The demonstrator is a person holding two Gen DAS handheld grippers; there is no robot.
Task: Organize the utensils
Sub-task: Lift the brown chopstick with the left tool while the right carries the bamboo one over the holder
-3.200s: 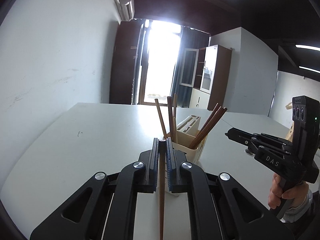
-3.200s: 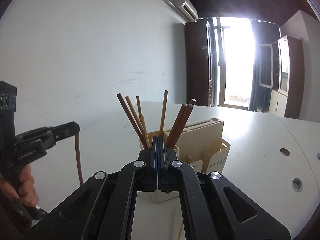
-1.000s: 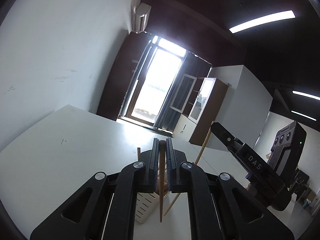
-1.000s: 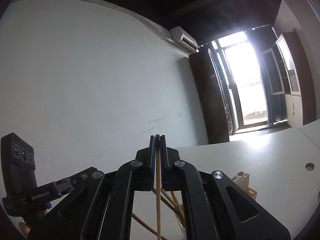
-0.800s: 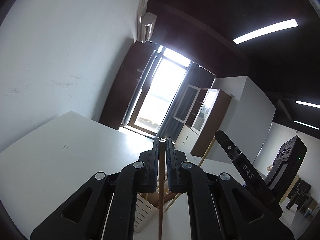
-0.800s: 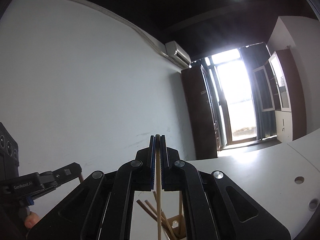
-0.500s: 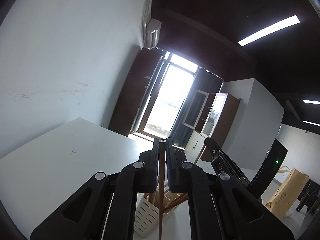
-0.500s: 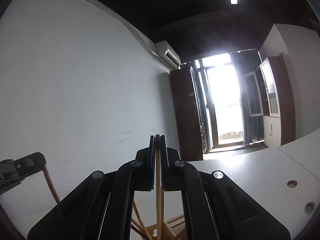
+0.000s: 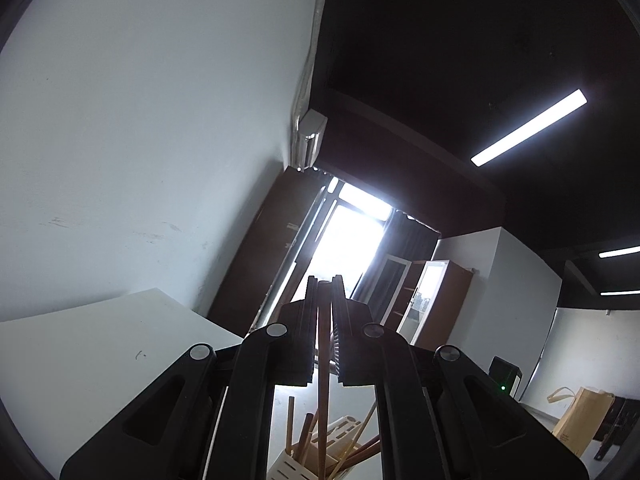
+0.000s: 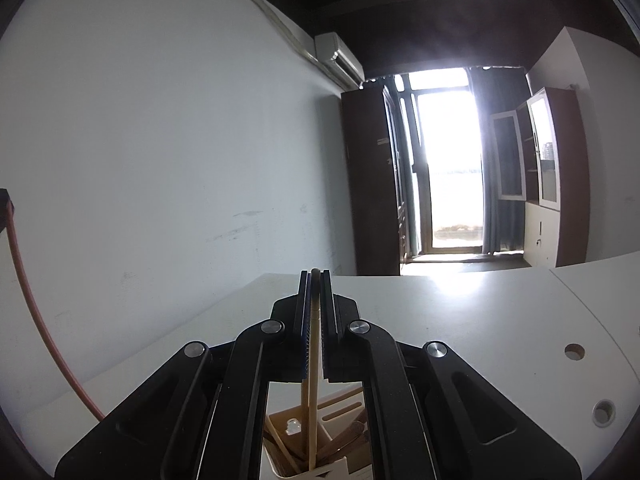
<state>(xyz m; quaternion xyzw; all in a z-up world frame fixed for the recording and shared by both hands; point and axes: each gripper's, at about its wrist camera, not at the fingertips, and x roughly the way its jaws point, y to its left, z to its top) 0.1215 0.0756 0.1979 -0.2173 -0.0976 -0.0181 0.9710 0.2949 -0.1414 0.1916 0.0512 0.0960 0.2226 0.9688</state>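
My left gripper [image 9: 324, 282] is shut on a dark brown chopstick [image 9: 322, 396] that hangs down toward the cream utensil holder [image 9: 288, 466] below, where several chopsticks stand. My right gripper [image 10: 315, 271] is shut on a light wooden chopstick [image 10: 312, 396] whose lower end reaches into the cream utensil holder [image 10: 332, 470], among other chopsticks. In the right wrist view the brown chopstick [image 10: 30, 312] curves down at the far left, with a corner of the left gripper above it.
The holder stands on a white table [image 10: 480, 320] with round cable holes [image 10: 575, 352] at its right. A white wall is to the left; a bright door, cabinets and a brown bag [image 9: 580, 420] are behind.
Both grippers have risen and tilted upward above the holder. The right gripper's light chopstick now reaches down into the holder. The left gripper has drifted left, out to the edge of the right view.
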